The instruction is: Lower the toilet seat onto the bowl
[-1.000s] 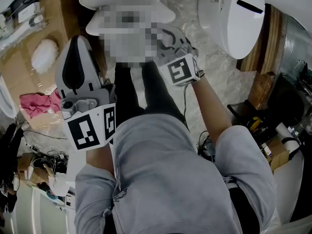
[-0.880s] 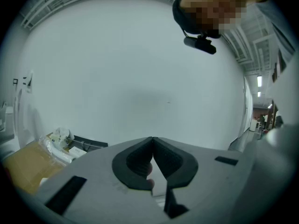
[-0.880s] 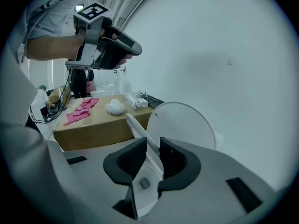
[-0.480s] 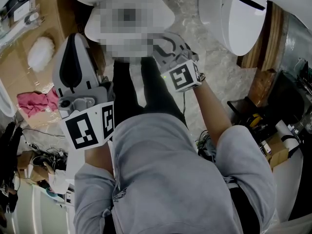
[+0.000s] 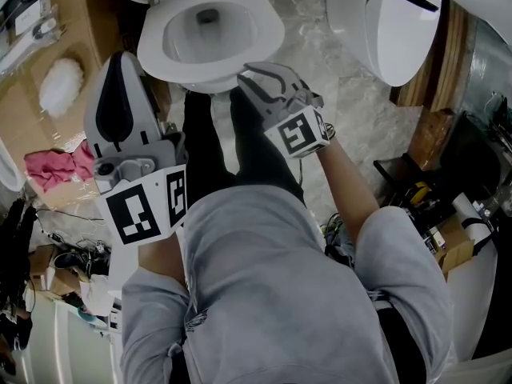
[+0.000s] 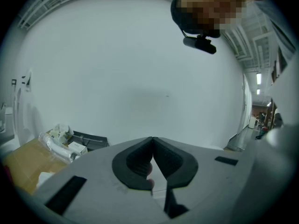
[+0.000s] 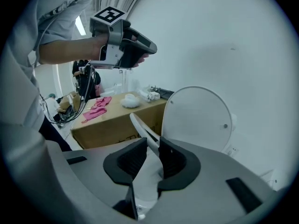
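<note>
The glossy white ceramic toilet bowl is smooth; the thin white plastic toilet seat shines equally. The brown cardboard box at left is matt, and the crumpled pink cloth on it looks soft. The right gripper has a matt grey plastic shell and ribbed black rubber pads. The pale marbled stone floor, far right, looks polished.

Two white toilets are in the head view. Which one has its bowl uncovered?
The white ceramic toilet at top centre: its bowl shows, and the right tool grips its white seat ring. The top-right toilet shows only a cover.
</note>
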Action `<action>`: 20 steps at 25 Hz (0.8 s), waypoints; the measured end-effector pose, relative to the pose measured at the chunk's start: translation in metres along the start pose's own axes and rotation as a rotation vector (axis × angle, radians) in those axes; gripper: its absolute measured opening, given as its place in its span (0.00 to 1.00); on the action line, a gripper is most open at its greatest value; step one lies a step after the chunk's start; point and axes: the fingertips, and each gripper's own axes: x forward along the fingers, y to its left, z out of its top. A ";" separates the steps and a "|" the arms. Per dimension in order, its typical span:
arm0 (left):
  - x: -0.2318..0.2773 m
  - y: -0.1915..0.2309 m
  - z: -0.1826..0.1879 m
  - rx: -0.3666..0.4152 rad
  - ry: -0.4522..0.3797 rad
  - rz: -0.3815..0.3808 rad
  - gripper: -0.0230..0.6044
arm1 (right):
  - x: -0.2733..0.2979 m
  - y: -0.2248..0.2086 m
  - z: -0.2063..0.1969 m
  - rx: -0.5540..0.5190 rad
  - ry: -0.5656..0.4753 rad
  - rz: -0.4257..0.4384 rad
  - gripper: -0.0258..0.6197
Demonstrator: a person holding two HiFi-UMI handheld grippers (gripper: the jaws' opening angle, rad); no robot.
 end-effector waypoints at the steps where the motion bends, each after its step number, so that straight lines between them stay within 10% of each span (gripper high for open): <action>1: 0.000 0.000 -0.001 -0.001 0.002 0.000 0.04 | 0.000 0.004 -0.004 0.003 0.007 0.007 0.15; 20: -0.004 -0.003 -0.031 -0.013 0.047 -0.003 0.04 | 0.006 0.061 -0.076 -0.009 0.166 0.141 0.16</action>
